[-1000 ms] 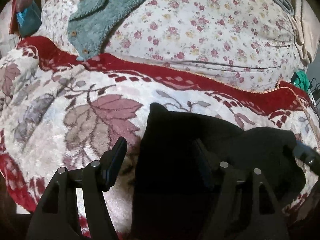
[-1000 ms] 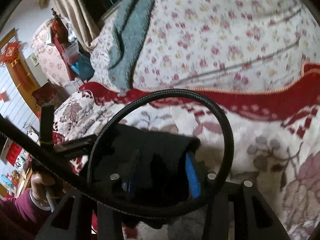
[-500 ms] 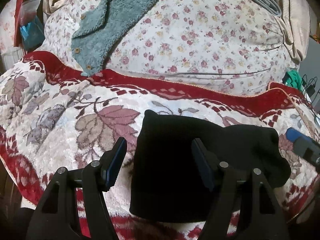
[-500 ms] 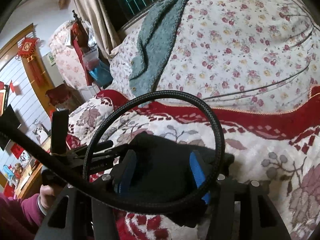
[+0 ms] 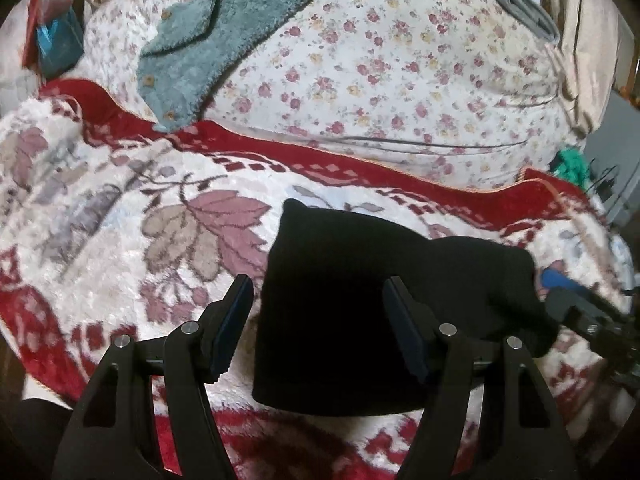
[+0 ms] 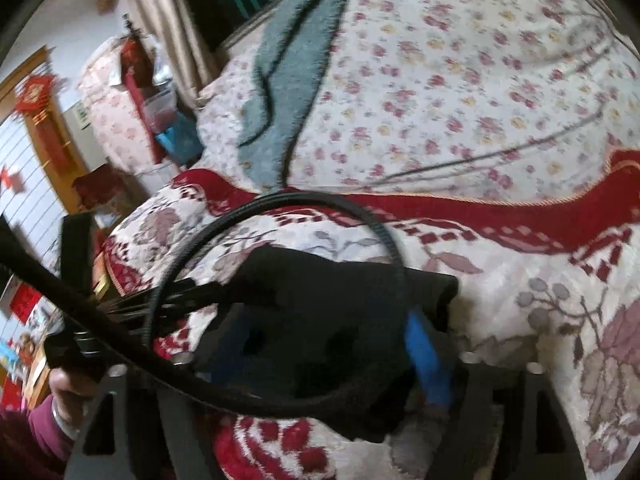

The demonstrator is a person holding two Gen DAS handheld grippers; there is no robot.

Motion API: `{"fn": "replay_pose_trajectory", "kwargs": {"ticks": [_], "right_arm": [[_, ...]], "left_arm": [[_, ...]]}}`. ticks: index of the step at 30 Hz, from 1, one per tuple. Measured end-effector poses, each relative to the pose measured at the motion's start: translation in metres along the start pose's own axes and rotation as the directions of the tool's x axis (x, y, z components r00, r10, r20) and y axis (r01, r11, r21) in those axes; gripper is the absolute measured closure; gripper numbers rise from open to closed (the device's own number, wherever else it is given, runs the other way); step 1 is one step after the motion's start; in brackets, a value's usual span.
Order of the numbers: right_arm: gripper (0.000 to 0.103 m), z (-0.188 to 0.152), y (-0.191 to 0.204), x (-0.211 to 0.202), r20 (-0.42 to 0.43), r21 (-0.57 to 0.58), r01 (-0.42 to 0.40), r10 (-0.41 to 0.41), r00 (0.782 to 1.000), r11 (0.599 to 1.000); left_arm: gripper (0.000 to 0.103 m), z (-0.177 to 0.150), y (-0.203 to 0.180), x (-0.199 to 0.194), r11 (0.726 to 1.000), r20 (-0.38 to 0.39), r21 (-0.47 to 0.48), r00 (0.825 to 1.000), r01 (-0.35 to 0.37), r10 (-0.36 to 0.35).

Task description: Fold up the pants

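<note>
A floral quilt (image 5: 400, 60) fills the far half of both of your views, with a teal fleece garment (image 5: 224, 28) draped over it. Nearer you lies a plush blanket (image 5: 120, 240), cream with mauve leaves and a red border. On that blanket sit the black pants (image 5: 360, 300), folded into a compact block.

Your left wrist camera shows the pants whole from above. Your left gripper (image 5: 320, 320) hovers over their left part with its fingers spread wide, holding nothing; one pad sits over bare blanket, the other over the black cloth. At that view's right edge the blue-padded tip of your right gripper (image 5: 560, 284) reaches the pants' right end.

Your right wrist camera shows what the left one cannot: a room corner with red hangings, your left hand (image 6: 68, 388) in a maroon sleeve, and a black cable (image 6: 280, 280) looping across the lens. Here the pants (image 6: 340, 300) lie between your right gripper's (image 6: 328, 344) blue pads, which stand apart (motion blur hides whether they touch the cloth).
</note>
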State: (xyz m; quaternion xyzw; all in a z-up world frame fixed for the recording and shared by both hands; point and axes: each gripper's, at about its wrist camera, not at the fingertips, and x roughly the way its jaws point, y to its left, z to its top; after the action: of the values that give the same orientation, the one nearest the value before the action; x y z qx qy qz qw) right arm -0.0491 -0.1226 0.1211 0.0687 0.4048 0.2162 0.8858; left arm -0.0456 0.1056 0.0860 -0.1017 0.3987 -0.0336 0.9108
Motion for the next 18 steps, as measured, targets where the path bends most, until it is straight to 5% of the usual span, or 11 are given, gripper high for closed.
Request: {"fn": "replay_pose_trajectory", "kwargs": {"ticks": [12,18], "right_arm": [[0.019,-0.019,-0.067,0.026,-0.085,0.283,-0.04,0.067,0.994,0.958],[0.019,-0.032,-0.077,0.052,-0.114,0.374,-0.135,0.19,0.975,0.917]], "left_arm": [[0.035,0.002,0.04,0.035,0.986,-0.146,-0.122,0.981,0.112,-0.13],[0.033,0.001,0.038,0.049,0.98,-0.161,-0.127,0.972,0.153,-0.173]]}}
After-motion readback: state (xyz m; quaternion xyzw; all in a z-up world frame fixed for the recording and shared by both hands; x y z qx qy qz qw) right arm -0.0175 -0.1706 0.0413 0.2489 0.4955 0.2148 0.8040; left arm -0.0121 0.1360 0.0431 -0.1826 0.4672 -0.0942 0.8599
